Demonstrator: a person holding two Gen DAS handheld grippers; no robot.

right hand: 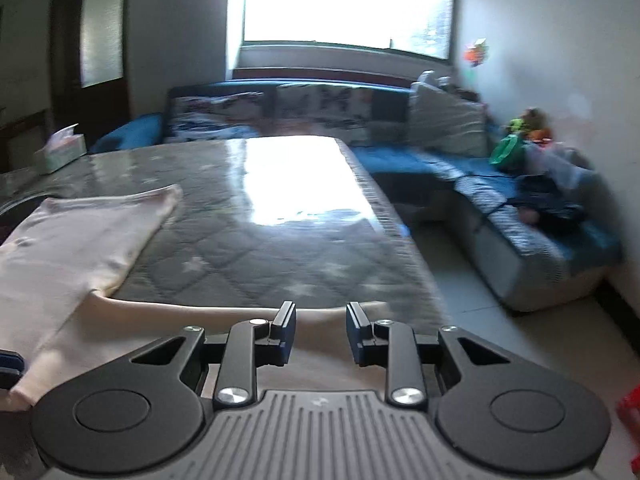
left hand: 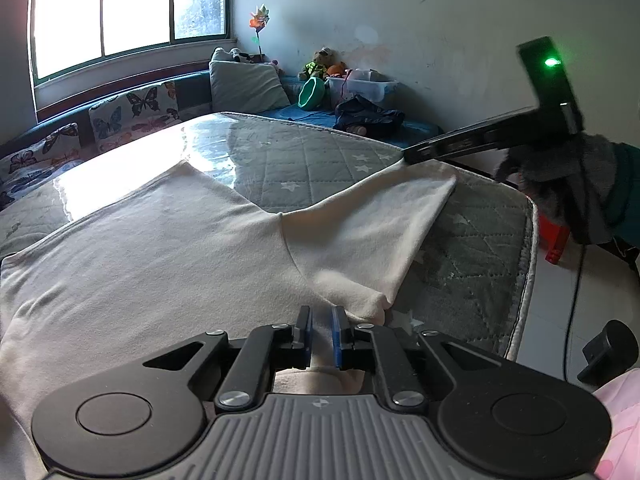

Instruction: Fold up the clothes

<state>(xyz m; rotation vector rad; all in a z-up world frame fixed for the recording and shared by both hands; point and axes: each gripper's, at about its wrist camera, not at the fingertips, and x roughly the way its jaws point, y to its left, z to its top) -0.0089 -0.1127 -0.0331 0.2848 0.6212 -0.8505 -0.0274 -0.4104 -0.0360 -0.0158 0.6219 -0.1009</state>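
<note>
Left wrist view showed the left gripper [left hand: 321, 332] with fingers nearly together, pinching a fold of the cream shirt [left hand: 160, 248] at its near edge, probably to anchor or lift that side for a fold. The shirt lay spread on the grey quilted mattress [left hand: 320, 160], sleeve [left hand: 380, 220] reaching far right. The right gripper [right hand: 321, 332] sat over the sleeve's end with fingers apart, holding nothing (likely lining up a grab there).

Bare quilted mattress [right hand: 248, 240] beyond the cream shirt [left hand: 160, 248]; tissue box [right hand: 60, 152] at far-left corner.
</note>
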